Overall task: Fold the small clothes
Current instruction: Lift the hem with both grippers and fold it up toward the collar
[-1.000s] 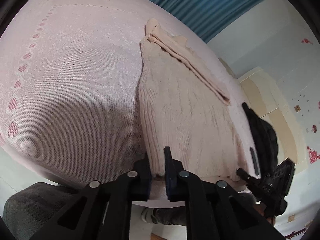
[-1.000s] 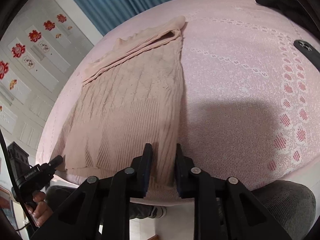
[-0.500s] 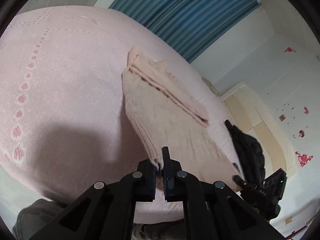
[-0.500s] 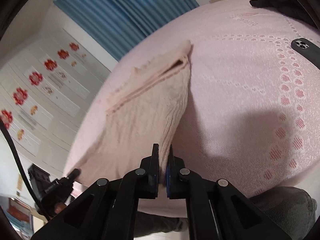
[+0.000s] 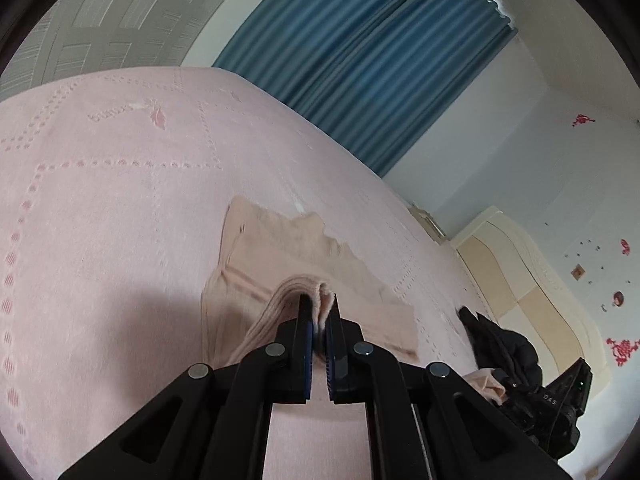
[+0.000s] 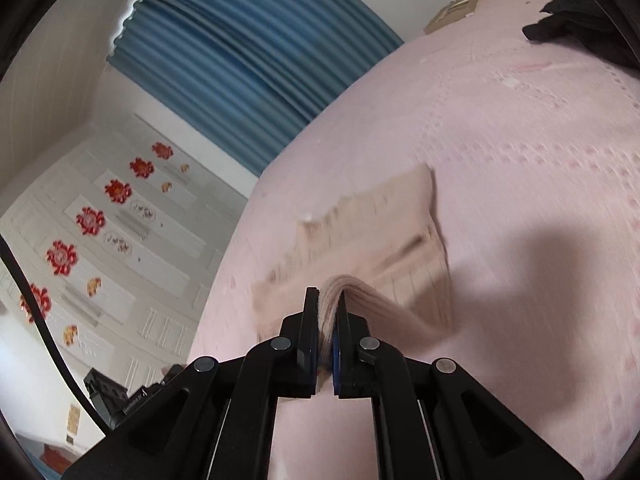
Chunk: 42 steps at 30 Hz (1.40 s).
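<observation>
Left wrist view: the hem corner of the beige knit sweater is pinched between the closed fingers of the left gripper, raised above the pink bedspread. The other hem corner is clamped the same way by the right gripper (this view is blurred). The sweater's upper part lies flat on the bed. The bottom-to-top fold is judged to be under way; next, both corners need to be carried evenly towards the collar and laid down before being released.
</observation>
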Each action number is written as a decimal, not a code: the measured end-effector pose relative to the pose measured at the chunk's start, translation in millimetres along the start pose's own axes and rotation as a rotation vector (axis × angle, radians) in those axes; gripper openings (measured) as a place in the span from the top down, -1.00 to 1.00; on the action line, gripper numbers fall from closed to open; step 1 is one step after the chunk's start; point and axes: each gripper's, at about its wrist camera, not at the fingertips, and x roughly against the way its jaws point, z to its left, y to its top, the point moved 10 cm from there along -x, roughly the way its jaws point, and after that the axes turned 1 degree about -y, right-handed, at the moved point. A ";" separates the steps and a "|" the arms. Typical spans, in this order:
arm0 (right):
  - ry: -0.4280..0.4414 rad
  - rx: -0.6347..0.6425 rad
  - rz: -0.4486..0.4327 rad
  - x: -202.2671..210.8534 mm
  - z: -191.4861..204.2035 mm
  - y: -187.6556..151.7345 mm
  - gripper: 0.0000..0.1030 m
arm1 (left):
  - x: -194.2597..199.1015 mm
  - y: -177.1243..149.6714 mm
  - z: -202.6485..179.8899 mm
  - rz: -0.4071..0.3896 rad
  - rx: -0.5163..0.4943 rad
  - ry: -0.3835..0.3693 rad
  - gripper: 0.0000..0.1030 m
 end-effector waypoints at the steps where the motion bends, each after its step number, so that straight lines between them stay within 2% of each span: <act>1: 0.000 -0.004 -0.004 -7.1 -0.1 8.1 0.90 | -10.7 10.0 0.6 -0.008 0.008 0.012 0.89; 5: -0.007 -0.021 -0.008 -49.8 -0.3 42.6 0.90 | -58.0 42.1 6.1 -0.012 0.049 0.050 0.89; 12: -0.066 -0.031 0.031 -133.4 -16.5 87.1 0.90 | -136.2 67.5 14.3 0.002 0.054 0.106 0.89; 18: -0.185 -0.006 0.059 -194.4 -44.5 111.7 0.90 | -205.1 80.6 19.6 0.071 0.037 0.119 0.88; 19: -0.201 0.004 0.074 -203.4 -48.0 112.4 0.85 | -213.3 80.4 21.7 0.092 0.041 0.117 0.87; 20: -0.206 0.017 0.093 -211.5 -51.9 111.5 0.77 | -217.6 79.1 24.5 0.111 0.049 0.120 0.77; 21: -0.228 0.033 0.109 -219.2 -56.6 110.6 0.74 | -219.0 77.5 26.8 0.121 0.059 0.110 0.62; 23: -0.247 0.058 0.114 -224.0 -64.1 107.4 0.48 | -218.1 74.0 31.2 0.132 0.074 0.099 0.37; 26: -0.252 0.100 0.143 -218.1 -64.1 92.0 0.45 | -204.4 62.9 36.4 0.146 0.075 0.121 0.36; 30: -0.245 0.135 0.137 -183.9 -57.5 69.1 0.45 | -171.3 38.3 42.3 0.168 0.101 0.123 0.31; 32: -0.225 0.153 0.143 -163.4 -51.5 53.4 0.45 | -147.1 20.4 40.8 0.169 0.071 0.137 0.28; 34: -0.215 0.188 0.146 -139.3 -45.6 34.5 0.43 | -127.2 4.5 39.1 0.169 0.038 0.149 0.17; 36: -0.223 0.233 0.151 -121.2 -43.8 16.2 0.30 | -103.9 -17.2 39.5 0.180 -0.010 0.175 0.06; 39: -0.260 0.285 0.165 -99.7 -49.4 -13.8 0.09 | -82.0 -50.3 46.5 0.234 -0.054 0.215 0.04; 42: -0.276 0.259 0.246 -98.7 -66.0 -41.2 0.04 | -78.0 -69.8 61.2 0.292 0.020 0.192 0.04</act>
